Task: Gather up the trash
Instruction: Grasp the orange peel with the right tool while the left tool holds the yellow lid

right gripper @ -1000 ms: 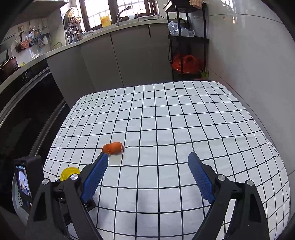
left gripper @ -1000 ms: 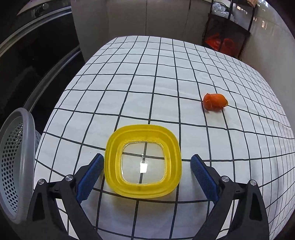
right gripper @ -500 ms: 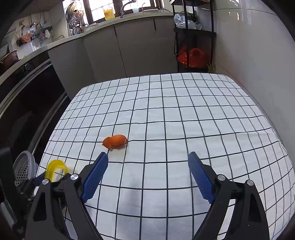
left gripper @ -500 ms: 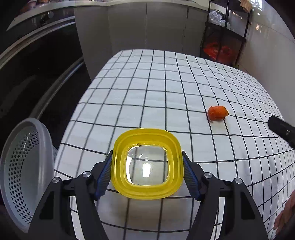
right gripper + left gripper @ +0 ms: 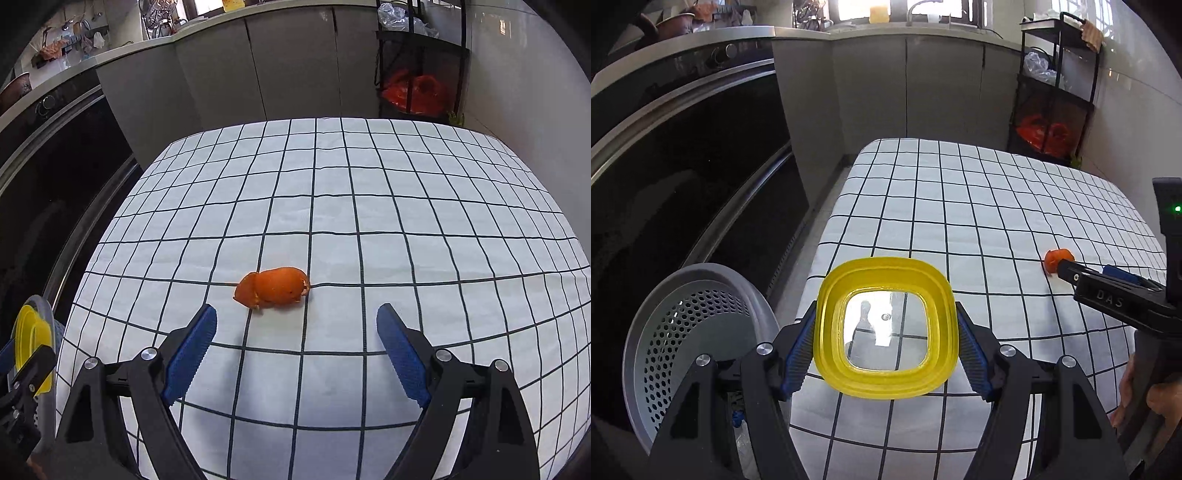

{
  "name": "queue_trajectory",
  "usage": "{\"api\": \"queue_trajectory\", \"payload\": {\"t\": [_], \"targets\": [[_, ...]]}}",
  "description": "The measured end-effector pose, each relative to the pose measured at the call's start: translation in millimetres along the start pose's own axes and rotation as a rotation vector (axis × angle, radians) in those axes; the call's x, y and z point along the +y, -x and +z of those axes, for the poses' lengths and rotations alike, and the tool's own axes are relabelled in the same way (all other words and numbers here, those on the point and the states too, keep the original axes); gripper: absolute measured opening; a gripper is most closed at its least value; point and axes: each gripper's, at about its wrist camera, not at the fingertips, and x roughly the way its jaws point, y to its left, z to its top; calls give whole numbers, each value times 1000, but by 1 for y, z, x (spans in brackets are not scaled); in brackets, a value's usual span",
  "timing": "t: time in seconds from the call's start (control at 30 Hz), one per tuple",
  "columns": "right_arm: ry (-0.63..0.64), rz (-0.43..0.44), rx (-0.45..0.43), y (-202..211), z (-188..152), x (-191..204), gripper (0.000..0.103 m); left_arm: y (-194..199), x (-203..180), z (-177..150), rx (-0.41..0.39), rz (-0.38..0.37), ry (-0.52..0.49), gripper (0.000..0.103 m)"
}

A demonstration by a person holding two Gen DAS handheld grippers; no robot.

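My left gripper (image 5: 886, 338) is shut on a yellow square plastic container (image 5: 888, 328) with a clear bottom and holds it lifted above the table's left front corner, beside a grey perforated bin (image 5: 687, 332). An orange peel (image 5: 272, 287) lies on the checked tablecloth (image 5: 369, 206). My right gripper (image 5: 297, 350) is open, low over the cloth, with the peel just ahead of its fingertips. In the left wrist view the peel (image 5: 1057, 259) is partly hidden behind the right gripper. The yellow container (image 5: 31, 343) shows at the left edge of the right wrist view.
The bin stands off the table's left edge, next to a dark oven front (image 5: 683, 177). Grey cabinets (image 5: 277, 66) run behind the table. A black rack (image 5: 421, 74) with orange bags stands at the back right by a white wall.
My left gripper closed on the yellow container and lifted it toward the bin. My right gripper moved forward and down, closer to the orange peel.
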Motion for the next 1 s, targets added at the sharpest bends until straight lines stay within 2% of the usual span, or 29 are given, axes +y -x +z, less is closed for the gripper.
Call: {"api": "queue_trajectory", "payload": {"t": [0.13, 0.37, 0.43, 0.5, 0.63, 0.8, 1.0], "targets": [[-16, -7, 27, -16, 5, 3, 84, 4, 8, 2, -14, 1, 10, 67], [25, -93, 41, -34, 11, 14, 84, 4, 20, 1, -11, 7, 23, 67], [24, -83, 36, -36, 13, 14, 83, 4, 23, 0, -9, 11, 28, 67], [37, -91, 30, -38, 15, 15, 72, 3, 26, 0, -4, 13, 36, 67], [72, -99, 22, -37, 16, 19, 59, 5, 27, -1, -7, 14, 34, 67], [104, -74, 12, -30, 10, 26, 30, 7, 29, 0, -11, 13, 44, 67], [95, -13, -11, -12, 4, 28, 24, 16, 33, 1, -26, 9, 54, 67]]}}
